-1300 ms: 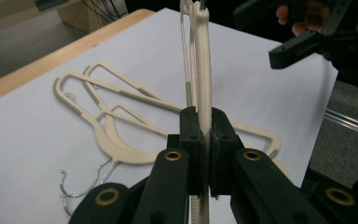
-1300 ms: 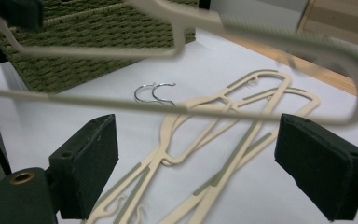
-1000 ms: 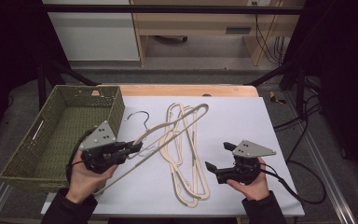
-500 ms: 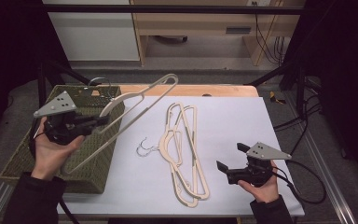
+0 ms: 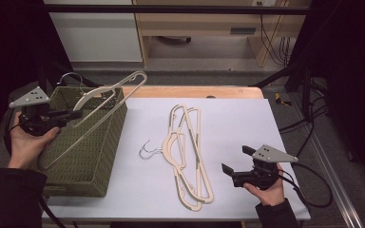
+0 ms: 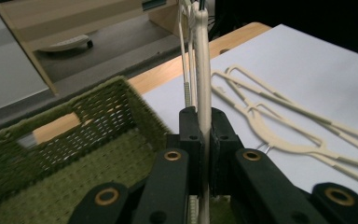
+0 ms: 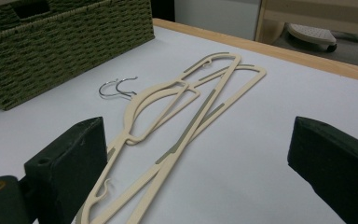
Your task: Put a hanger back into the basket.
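My left gripper (image 5: 74, 114) is shut on a cream plastic hanger (image 5: 91, 95) and holds it tilted in the air over the green woven basket (image 5: 100, 156) at the table's left. In the left gripper view the jaws (image 6: 204, 126) pinch the hanger's bar (image 6: 201, 56) above the basket's inside (image 6: 74, 135). Two or three more cream hangers (image 5: 187, 152) lie overlapped on the white table top, metal hooks toward the basket. My right gripper (image 5: 236, 159) hovers open at the front right, pointed at those hangers (image 7: 168, 98), with nothing between its fingers (image 7: 198, 137).
The white surface (image 5: 237, 123) has a wooden strip (image 5: 195, 91) along its far edge. The basket's wall (image 7: 51, 42) stands just left of the lying hangers. Dark frame posts and cables run along the right side (image 5: 309, 118).
My left gripper has carried its hanger from the table's middle leftward and a little upward to over the basket. The right gripper has stayed almost where it was, open.
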`<state>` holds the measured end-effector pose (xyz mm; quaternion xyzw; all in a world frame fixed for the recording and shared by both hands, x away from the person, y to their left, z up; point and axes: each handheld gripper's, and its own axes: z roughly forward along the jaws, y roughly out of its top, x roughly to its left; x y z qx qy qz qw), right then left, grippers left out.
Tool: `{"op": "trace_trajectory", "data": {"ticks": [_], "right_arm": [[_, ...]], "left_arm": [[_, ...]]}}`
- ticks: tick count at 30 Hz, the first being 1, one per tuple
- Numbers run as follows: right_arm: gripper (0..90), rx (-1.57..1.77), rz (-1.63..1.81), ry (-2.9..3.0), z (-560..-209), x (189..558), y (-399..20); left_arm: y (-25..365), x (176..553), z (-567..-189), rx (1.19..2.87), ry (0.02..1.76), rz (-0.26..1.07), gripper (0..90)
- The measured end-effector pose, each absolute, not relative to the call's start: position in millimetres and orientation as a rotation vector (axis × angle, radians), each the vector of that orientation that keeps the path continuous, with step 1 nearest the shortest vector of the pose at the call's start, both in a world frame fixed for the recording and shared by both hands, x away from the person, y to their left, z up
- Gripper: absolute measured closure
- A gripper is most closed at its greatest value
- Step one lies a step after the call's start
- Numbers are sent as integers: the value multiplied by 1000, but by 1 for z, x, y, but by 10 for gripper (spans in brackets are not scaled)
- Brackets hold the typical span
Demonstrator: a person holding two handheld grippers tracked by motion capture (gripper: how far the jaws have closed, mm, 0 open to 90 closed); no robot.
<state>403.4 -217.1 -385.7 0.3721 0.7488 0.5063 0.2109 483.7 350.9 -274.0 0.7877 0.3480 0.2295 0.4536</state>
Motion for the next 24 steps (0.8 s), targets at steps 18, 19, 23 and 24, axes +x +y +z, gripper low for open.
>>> {"op": "trace_trajectory", "data": {"ticks": [18, 19, 23, 24], "right_arm": [[49, 1033, 1398, 2095, -387, 404, -216], [49, 1029, 1394, 2098, -387, 405, -216], [48, 1031, 1395, 2101, -388, 404, -216], [48, 1031, 1395, 2103, -388, 404, -216]], "left_arm": [[414, 494, -305, 1944, 978, 621, 862], [415, 494, -306, 1950, 979, 623, 861], [421, 493, -311, 1963, 986, 622, 862], [423, 492, -312, 1962, 989, 623, 862]]}}
